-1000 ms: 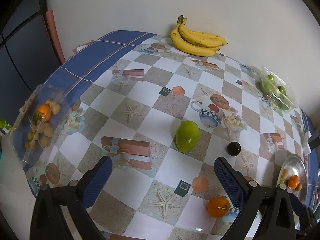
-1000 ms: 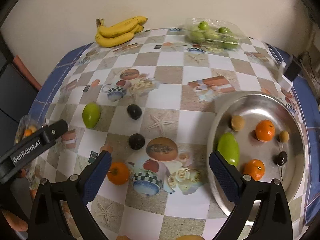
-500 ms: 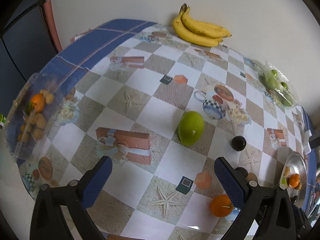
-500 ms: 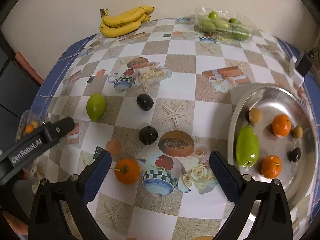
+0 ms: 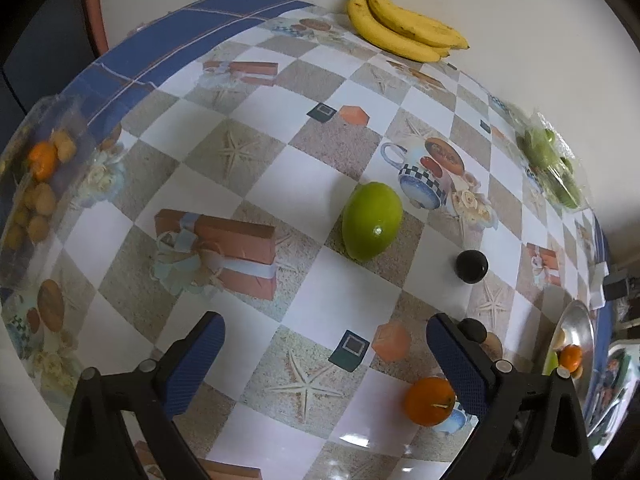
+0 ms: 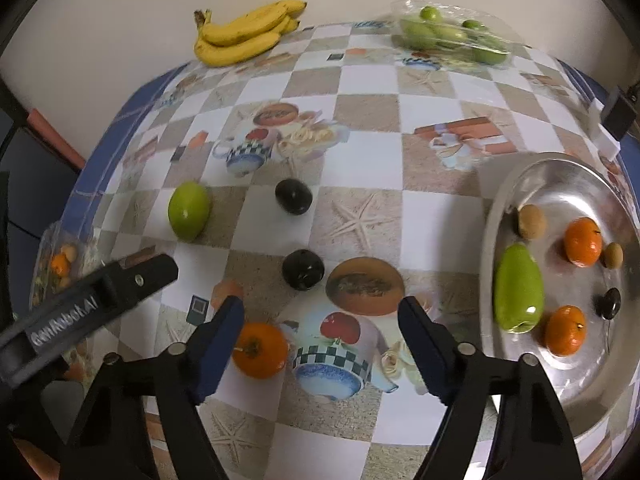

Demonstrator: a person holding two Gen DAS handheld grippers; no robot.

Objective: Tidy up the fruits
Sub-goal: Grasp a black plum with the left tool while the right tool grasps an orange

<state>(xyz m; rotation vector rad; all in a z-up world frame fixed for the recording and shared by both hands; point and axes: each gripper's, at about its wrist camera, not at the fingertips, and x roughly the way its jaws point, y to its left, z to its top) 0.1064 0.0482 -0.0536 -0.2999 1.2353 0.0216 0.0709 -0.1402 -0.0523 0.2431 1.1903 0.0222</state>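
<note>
the left wrist camera looks down and forward over the desk (image 5: 360,304) from its near left part, facing the far wall, with the green fruit (image 5: 372,220) near ahead. the right wrist camera looks from the near edge, further right and close above the desk, toward the same wall. both views share the green fruit, the bananas (image 6: 248,32), the loose orange (image 6: 260,350), two dark fruits and the metal tray (image 6: 496,216) at right.

Shiny metal tray (image 6: 500,184), glossy printed tablecloth (image 5: 304,136), clear crinkly plastic punnet (image 6: 496,42), smooth waxy lime (image 5: 372,220)
</note>
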